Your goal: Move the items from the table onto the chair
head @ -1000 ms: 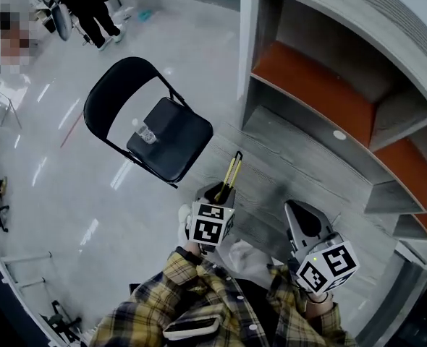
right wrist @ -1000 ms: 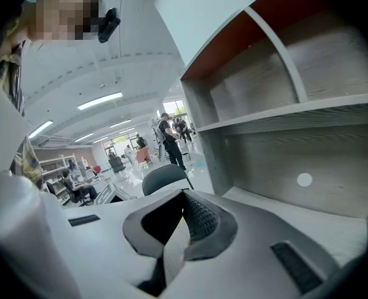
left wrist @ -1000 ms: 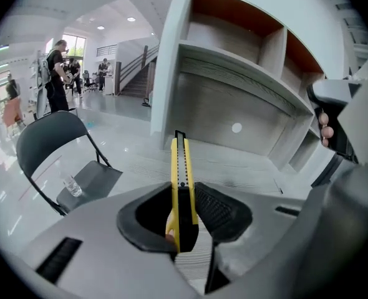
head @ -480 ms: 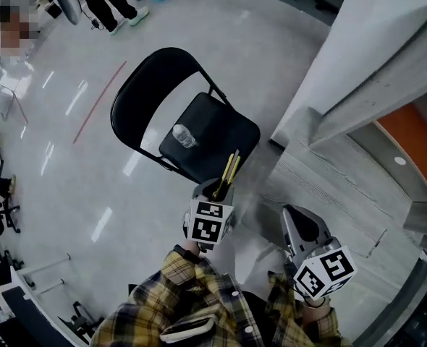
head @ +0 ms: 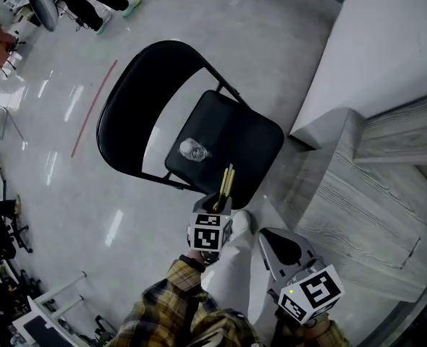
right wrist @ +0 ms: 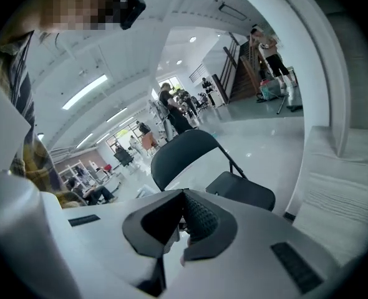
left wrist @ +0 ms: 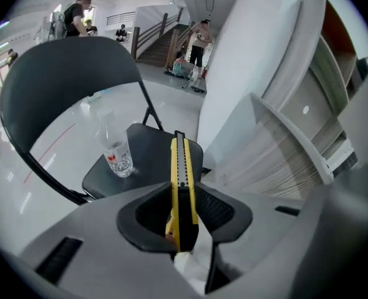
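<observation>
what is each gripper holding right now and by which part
The left gripper clamps a yellow utility knife by one end, the rest sticking out past the fingers. The right gripper is shut and holds nothing.

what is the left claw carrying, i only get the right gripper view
Observer: A yellow utility knife, gripped in the left claw and sticking out ahead.
Operator: anything on the chair yet
Observer: Yes, a clear bottle stands upright on the chair seat.
Operator: how close is the knife to it
Observer: In the head view the knife's tip shows over the seat's near edge, apart from the bottle.
</observation>
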A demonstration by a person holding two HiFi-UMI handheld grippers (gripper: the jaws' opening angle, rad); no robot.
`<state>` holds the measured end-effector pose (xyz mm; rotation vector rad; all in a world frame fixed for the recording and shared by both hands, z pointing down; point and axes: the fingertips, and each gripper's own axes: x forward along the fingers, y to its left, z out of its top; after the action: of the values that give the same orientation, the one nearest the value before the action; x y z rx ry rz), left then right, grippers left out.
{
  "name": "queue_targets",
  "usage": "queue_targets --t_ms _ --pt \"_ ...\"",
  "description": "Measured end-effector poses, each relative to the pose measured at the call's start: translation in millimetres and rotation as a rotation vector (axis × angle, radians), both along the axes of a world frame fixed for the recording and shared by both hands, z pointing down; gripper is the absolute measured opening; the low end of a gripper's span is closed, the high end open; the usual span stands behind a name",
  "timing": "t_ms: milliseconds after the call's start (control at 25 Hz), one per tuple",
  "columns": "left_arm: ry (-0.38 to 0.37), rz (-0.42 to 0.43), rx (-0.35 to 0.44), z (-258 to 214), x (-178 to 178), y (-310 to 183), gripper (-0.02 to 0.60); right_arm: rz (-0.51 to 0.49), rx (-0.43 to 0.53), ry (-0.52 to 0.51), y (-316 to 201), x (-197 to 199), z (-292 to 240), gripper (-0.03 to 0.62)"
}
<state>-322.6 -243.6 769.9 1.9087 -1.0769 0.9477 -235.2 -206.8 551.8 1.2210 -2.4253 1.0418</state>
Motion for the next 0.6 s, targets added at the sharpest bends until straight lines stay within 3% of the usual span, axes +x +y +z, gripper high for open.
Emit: queue_targets --t_ms 160,360,600 --pt "0.005 -0.005 -0.033 64.6 -2.2 -8.7 0.118 -0.016 -0.050 -0.015 -5.4 -10.9 42.4 0.017" --pt "-0.044 0.031 -0.097 135.0 -5.5 -12.1 0.118 0.013 -0.078 -0.009 -23.1 -4.7 75.6 0.017" --pt "-0.068 -0.011 -0.180 193.1 -9.9 -16.5 0.118 0.049 -0.083 -0.018 -40.5 1.0 91.2 0.017"
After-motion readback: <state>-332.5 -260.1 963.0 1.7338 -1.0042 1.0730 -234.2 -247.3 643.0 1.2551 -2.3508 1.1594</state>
